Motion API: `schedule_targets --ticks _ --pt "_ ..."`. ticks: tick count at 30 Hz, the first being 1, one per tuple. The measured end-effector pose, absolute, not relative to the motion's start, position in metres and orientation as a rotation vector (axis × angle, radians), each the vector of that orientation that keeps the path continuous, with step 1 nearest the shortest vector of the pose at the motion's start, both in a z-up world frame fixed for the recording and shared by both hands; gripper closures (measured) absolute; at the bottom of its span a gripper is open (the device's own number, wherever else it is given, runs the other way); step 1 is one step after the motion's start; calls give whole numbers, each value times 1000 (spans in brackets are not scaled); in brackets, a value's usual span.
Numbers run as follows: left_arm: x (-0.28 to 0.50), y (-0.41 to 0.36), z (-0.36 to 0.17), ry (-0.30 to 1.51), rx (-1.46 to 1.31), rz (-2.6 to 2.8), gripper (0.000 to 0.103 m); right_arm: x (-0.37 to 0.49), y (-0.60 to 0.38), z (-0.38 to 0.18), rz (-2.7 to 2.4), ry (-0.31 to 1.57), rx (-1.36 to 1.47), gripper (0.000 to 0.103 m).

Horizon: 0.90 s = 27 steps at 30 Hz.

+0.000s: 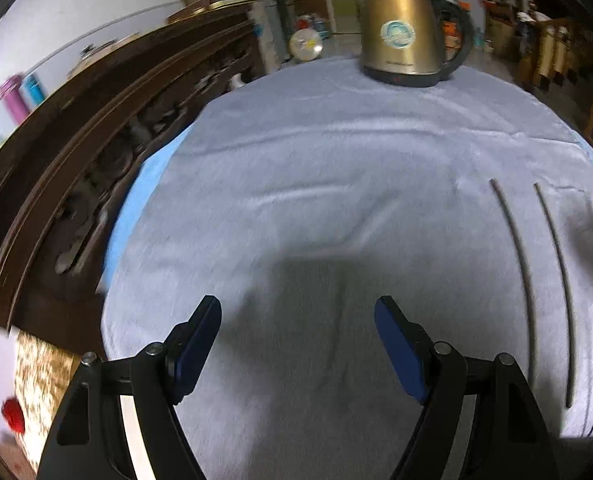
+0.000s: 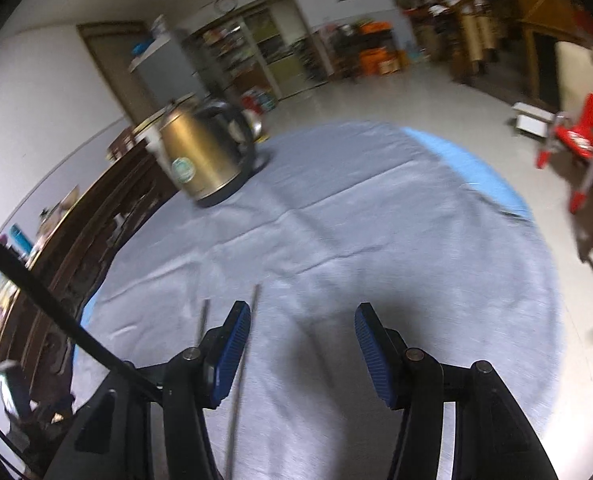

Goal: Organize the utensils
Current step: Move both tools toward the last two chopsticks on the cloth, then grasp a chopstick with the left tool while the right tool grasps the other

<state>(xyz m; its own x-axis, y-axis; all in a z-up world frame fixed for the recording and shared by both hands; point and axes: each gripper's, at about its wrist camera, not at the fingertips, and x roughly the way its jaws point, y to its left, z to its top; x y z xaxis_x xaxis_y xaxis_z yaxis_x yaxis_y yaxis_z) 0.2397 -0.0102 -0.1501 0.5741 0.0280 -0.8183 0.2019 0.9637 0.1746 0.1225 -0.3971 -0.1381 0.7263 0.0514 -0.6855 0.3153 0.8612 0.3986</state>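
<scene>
Two thin dark chopsticks lie side by side on the grey cloth. In the left wrist view one chopstick [image 1: 516, 248] and the other chopstick [image 1: 558, 264] lie to the right of my left gripper [image 1: 298, 316], which is open and empty above the cloth. In the right wrist view one chopstick [image 2: 240, 368] runs just inside the left finger of my right gripper [image 2: 302, 320], and the other chopstick [image 2: 204, 318] lies left of that finger. The right gripper is open and holds nothing.
A brass electric kettle [image 1: 400, 28] stands at the far side of the round table [image 1: 336, 152]; it also shows in the right wrist view [image 2: 200, 156]. A dark wooden cabinet [image 1: 96, 128] stands left of the table. A red chair [image 2: 580, 136] stands far right.
</scene>
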Motion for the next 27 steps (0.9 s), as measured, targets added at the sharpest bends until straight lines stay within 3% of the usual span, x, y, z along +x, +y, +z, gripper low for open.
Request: schedule_targets --ticks 8,13,17,20,22,26,27 --pt "280 -73 -149 1008 271 -384 23 191 -369 -168 -31 884 478 49" --pt "300 -103 -158 1050 283 -449 23 232 -352 -191 2 1013 423 65" --pt "312 -117 -162 1092 265 -504 23 260 -342 -206 -16 1122 373 68" --pt "317 -124 -162 1109 264 -537 24 271 -336 -212 -45 1171 327 80" --pt "321 -133 -162 1120 260 -571 30 274 -332 -213 -59 1187 277 96" --pt "334 -156 -171 1178 252 -621 45 274 -341 -217 -30 1176 309 96" --pt "335 -162 -174 1195 252 -635 52 272 -345 -218 -31 1169 315 97"
